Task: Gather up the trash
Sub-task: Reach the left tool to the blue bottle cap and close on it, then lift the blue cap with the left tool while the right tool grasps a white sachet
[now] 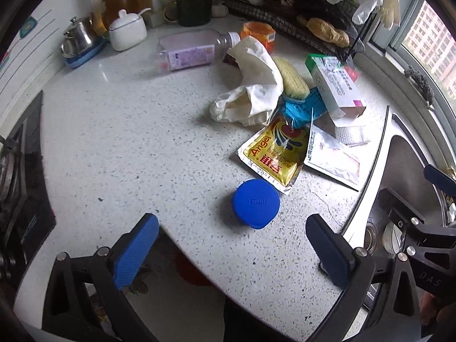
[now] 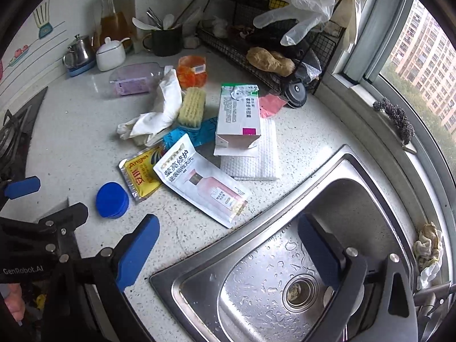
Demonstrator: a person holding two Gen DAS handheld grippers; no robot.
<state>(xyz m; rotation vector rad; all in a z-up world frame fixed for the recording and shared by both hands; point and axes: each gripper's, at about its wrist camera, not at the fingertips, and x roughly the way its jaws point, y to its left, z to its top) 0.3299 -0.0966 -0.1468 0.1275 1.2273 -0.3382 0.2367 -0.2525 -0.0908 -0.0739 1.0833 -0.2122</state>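
Both claws stand wide open and empty, and the nearest piece of trash is the blue cap [image 1: 256, 203]. It lies flat on the worktop [image 1: 128, 142], alone, just near-left of the yellow sachet [image 1: 273, 154] and barely apart from that sachet's near corner.

From the left claw [image 1: 232, 245] the cap sits straight ahead and a little right of centre, between the lines of the two fingers and just beyond their tips. From the right claw [image 2: 228, 245] the cap [image 2: 112, 199] lies off to the left, outside the left finger, while that claw itself hangs over the sink [image 2: 356, 176] edge. So the left claw is the better placed, by my judgement: a short push forward and down should bring the cap between its fingers.

The cap is round, so it has no long axis to line up with; any approach angle serves. It is low, though, so the fingers probably need to come down nearly to the worktop to catch its rim.

Farther back the white pouch [image 2: 202, 182] overlaps the sachet, and a box [image 2: 239, 119], gloves [image 2: 154, 114] and a bottle [image 2: 134, 79] lie in a loose pile.
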